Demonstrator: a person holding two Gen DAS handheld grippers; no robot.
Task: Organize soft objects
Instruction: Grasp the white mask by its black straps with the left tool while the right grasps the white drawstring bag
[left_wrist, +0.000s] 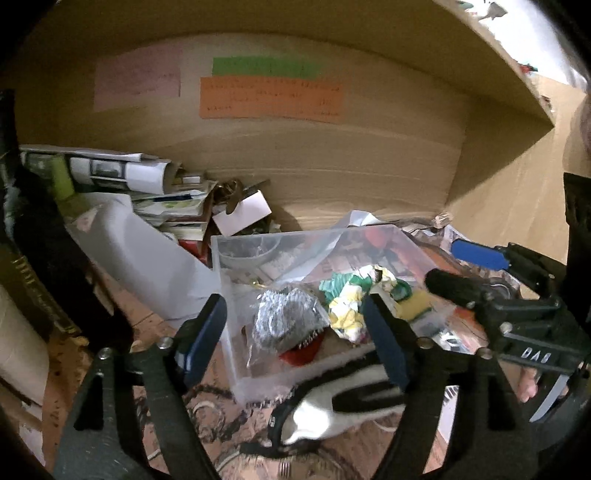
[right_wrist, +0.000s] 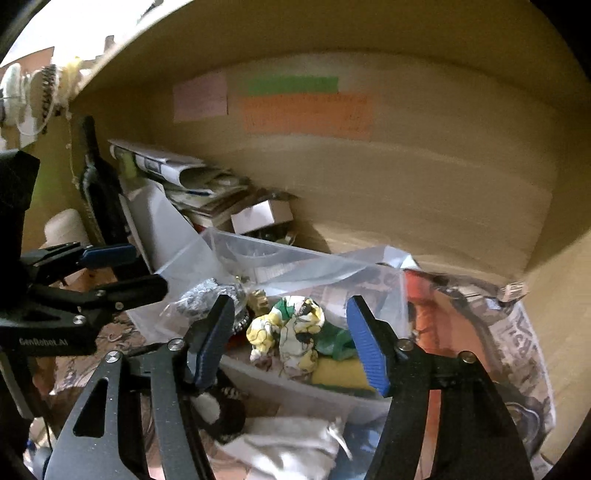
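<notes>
A clear plastic bin (left_wrist: 236, 354) (right_wrist: 207, 254) sits on the shelf floor. Inside lie a crumpled yellow, white and green cloth (left_wrist: 351, 310) (right_wrist: 291, 339), a silver scouring pad in a bag (left_wrist: 284, 321) (right_wrist: 207, 291), a yellow sponge (left_wrist: 413, 306) (right_wrist: 340, 371) and a red item (left_wrist: 303, 350). My left gripper (left_wrist: 295, 339) is open above the bin's near edge, empty. My right gripper (right_wrist: 291, 343) is open on either side of the cloth, a little above it; it also shows in the left wrist view (left_wrist: 461, 266). A black and white soft item (left_wrist: 325, 410) (right_wrist: 218, 406) lies in front of the bin.
Rolled papers and stacked booklets (left_wrist: 122, 173) (right_wrist: 192, 181) fill the back left. A white container (left_wrist: 147, 254) leans left of the bin. Printed plastic wrap (right_wrist: 517, 339) lies on the right. White cloth (right_wrist: 291, 439) lies in front. Coloured notes (left_wrist: 269, 96) are stuck on the back wall.
</notes>
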